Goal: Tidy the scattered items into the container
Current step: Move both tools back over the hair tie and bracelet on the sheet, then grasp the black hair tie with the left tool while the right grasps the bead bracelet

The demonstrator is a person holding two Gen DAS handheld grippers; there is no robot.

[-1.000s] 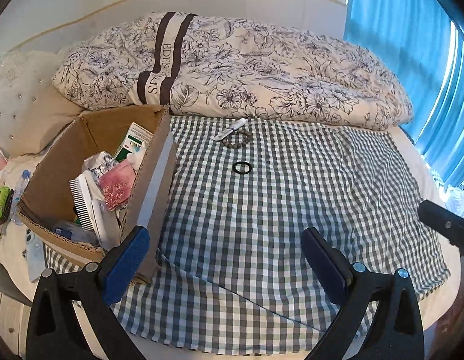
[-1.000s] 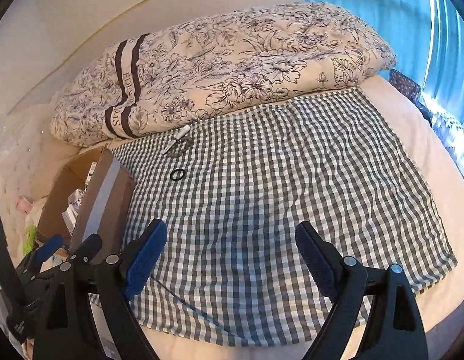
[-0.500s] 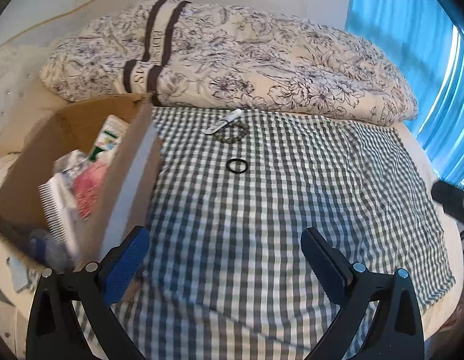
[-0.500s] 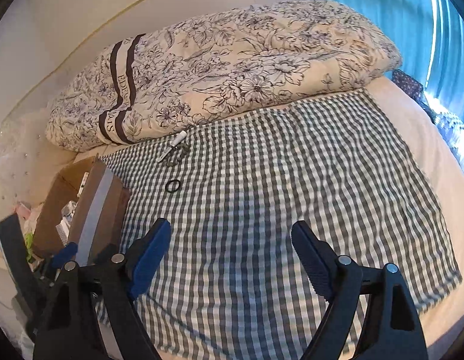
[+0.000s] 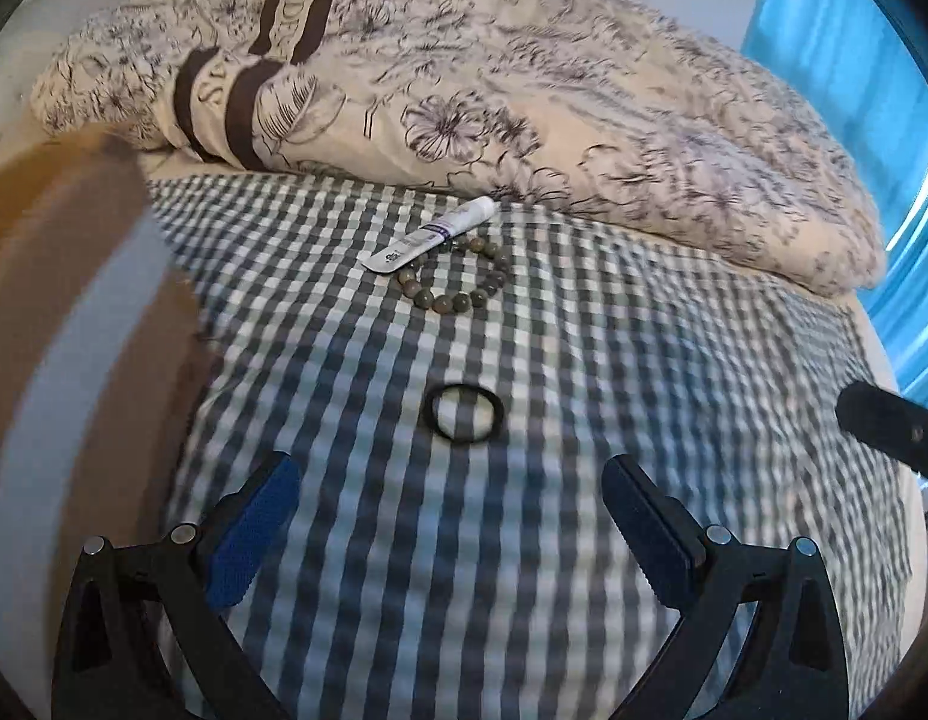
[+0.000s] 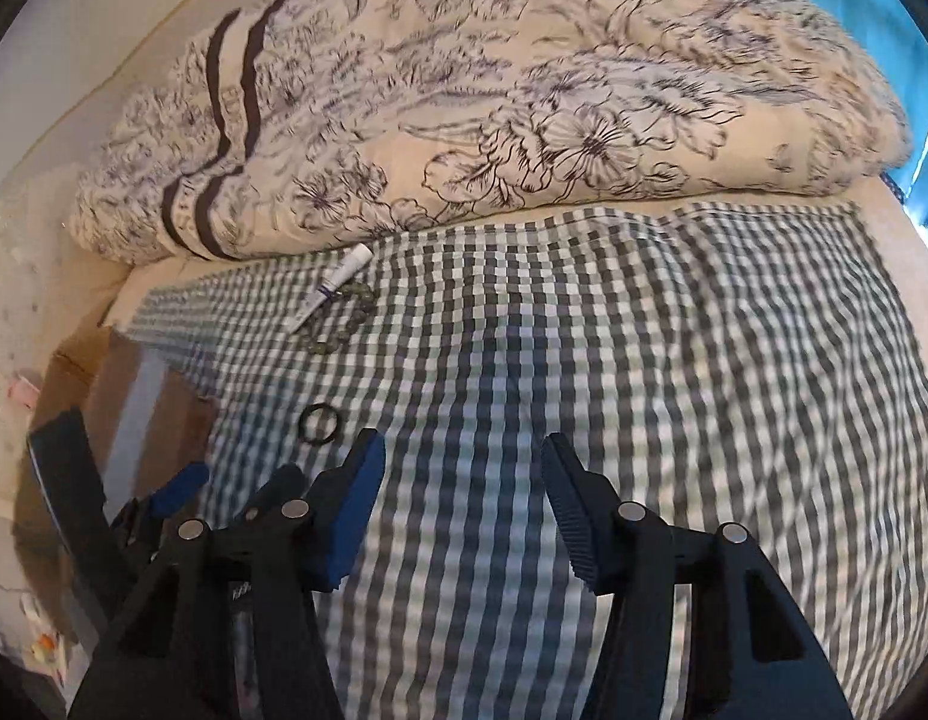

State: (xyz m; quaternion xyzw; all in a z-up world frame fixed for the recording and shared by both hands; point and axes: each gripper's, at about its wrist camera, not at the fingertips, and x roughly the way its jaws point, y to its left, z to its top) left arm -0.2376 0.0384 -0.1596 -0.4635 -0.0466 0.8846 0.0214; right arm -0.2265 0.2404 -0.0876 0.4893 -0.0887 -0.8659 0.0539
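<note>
Both claws were empty as I leaned in over the gingham cloth [image 5: 523, 570]. My left gripper [image 5: 449, 522] stood wide open, its blue pads holding nothing, and my right gripper [image 6: 464, 498] was spread as well, a little less wide, also with nothing between the pads.

Low in the middle of the left wrist frame, just above the gap between my left fingers and slightly left of its centre, lay the black hair tie [image 5: 462, 420], flat on the cloth. In the right wrist frame it sat left of centre, just above and left of my left-hand pad, so it was the left claw that was lined up on it. I judged it feather-light, soft and stretchy, and lying so flat that the pads would have to press into the bedding and pinch across one side of the loop, or it could slip free.

Higher up, near the floral duvet [image 5: 523, 90], the small white tube [image 5: 431, 234] lay tilted, touching or overlapping the edge of the bead bracelet [image 5: 458, 279]. I took the tube for light and squashy, best gripped across its middle; the beads looked hard, smooth and apt to roll.

At the left edge of the frame stood the cardboard box [image 5: 62, 300], blurred.
</note>
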